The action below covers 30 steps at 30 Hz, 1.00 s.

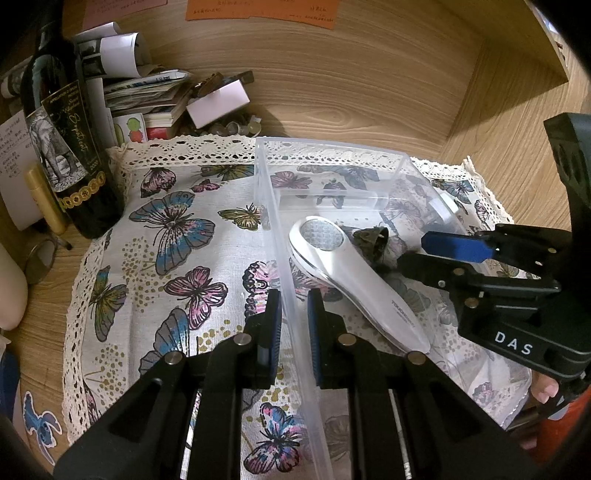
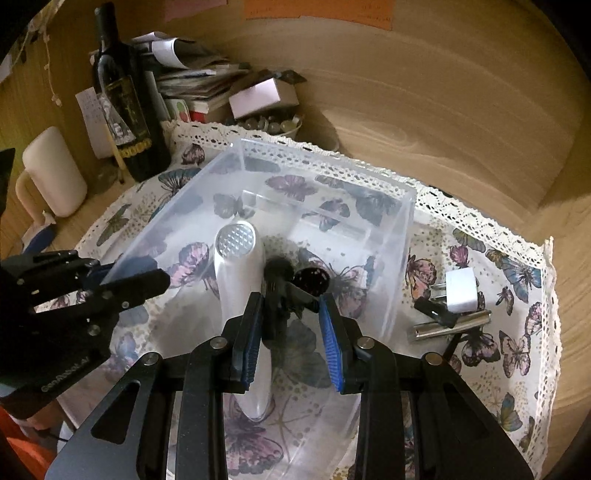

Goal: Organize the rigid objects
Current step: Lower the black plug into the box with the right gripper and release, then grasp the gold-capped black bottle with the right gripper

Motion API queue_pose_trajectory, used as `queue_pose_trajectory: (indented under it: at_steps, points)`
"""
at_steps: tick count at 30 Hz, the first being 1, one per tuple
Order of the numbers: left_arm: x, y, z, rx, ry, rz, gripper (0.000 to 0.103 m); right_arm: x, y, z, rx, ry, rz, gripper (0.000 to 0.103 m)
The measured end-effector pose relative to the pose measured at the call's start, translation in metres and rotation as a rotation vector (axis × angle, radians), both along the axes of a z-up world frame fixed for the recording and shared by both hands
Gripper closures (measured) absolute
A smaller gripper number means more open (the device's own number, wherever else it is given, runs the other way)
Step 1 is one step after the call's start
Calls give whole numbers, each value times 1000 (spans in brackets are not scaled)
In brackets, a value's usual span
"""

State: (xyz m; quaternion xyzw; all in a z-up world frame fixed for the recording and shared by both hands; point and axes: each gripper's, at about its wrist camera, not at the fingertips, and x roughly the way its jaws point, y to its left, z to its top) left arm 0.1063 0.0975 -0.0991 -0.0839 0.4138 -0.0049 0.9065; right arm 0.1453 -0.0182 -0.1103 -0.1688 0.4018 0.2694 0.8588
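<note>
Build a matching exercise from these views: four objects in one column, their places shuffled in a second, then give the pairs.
Objects:
1. white handheld device
2. white plug adapter
3. wine bottle
4. left gripper

Places:
A. on the butterfly cloth, outside the bin
B. shut on the clear plastic bin's wall
C. lying inside the bin
D. standing at the cloth's edge, by the stacked papers

Pairs: 1-C, 2-A, 3-D, 4-B

I read home here: wooden worktop [image 1: 369,92], butterfly-print lace cloth [image 1: 177,229], wine bottle [image 1: 70,147], stacked books and papers [image 1: 147,96], sticky notes on wall [image 1: 266,13].
</note>
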Motion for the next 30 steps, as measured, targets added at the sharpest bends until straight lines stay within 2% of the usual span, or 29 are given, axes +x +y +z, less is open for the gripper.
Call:
queue_pose_trajectory:
  at_steps: [9, 21, 25, 30]
  points:
    - [0, 1, 0, 0, 0, -1, 90, -11, -10, 19, 48, -50, -16, 61]
    - [0, 1, 0, 0, 0, -1, 89, -22, -59, 57, 113, -153, -141, 58]
    - [0, 0, 0, 1, 0, -1, 89, -21, -80, 55, 112, -152, -195, 58]
    - [1, 2, 1, 1, 1, -1, 89, -15, -94, 36, 91, -106, -238, 58]
